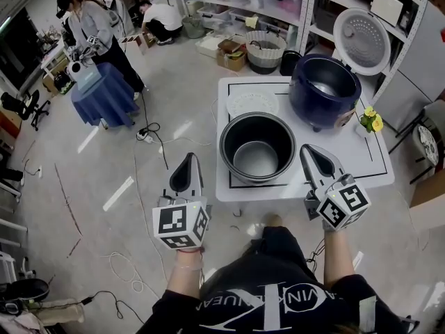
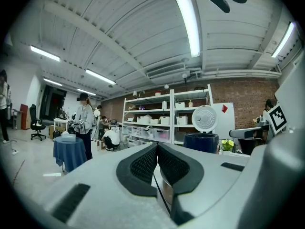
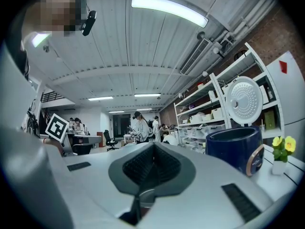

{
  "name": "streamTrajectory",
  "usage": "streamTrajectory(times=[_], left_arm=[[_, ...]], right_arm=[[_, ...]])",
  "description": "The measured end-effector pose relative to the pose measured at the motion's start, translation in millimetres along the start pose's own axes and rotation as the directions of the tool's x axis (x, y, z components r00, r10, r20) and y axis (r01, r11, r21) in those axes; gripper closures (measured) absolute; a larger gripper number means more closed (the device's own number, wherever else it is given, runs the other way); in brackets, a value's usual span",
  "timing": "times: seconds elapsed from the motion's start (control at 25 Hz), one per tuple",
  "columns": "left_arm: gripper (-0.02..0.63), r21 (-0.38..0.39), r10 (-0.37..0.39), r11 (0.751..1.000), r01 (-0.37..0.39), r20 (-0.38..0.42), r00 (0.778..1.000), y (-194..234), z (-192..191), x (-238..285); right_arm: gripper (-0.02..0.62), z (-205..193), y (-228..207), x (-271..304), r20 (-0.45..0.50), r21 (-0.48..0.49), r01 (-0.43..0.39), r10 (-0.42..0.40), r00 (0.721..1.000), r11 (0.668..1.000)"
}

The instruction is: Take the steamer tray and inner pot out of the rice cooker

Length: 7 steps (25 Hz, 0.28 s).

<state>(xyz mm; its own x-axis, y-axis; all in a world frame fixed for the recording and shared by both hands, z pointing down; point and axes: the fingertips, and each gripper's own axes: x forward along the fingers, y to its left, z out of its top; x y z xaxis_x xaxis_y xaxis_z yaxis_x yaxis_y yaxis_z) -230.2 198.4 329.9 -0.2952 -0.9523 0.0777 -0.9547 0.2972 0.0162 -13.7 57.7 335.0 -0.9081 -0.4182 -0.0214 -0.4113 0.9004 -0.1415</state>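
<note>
1. While it hangs at the lower left of the table [image 1: 361,169], over bare floor, the left gripper [image 1: 189,162] has its jaws pressed together with nothing between them.
2. Tray [image 1: 252,103] lies at the table's upper left, out of the cooker. It looks safe there, well apart from both tools.
3. Pot [image 1: 257,160] stands empty at the frame's centre, near the table's front edge. A careless forward sweep of either tool could, I judge, shove it into the tray or off the edge.
4. Right gripper [image 1: 309,155], just lower right of the pot over the table's front edge, is likewise closed and empty.
5. Cooker [image 1: 306,96], upper right, stands with its lid [image 1: 361,40] up. Both parts seem out, so a further reach risks only tipping the flowers [image 1: 370,120] beside it.
</note>
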Motion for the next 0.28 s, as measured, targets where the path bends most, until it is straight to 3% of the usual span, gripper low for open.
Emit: streamTrajectory(times=[0.28], left_arm=[[0.595, -0.011, 0.005, 1.0, -0.005, -0.002, 1.0, 1.5, -0.5, 10.9]], right_arm=[[0.597, -3.5, -5.6, 1.7, -0.01, 0.005, -0.012, 0.013, 1.0, 1.0]])
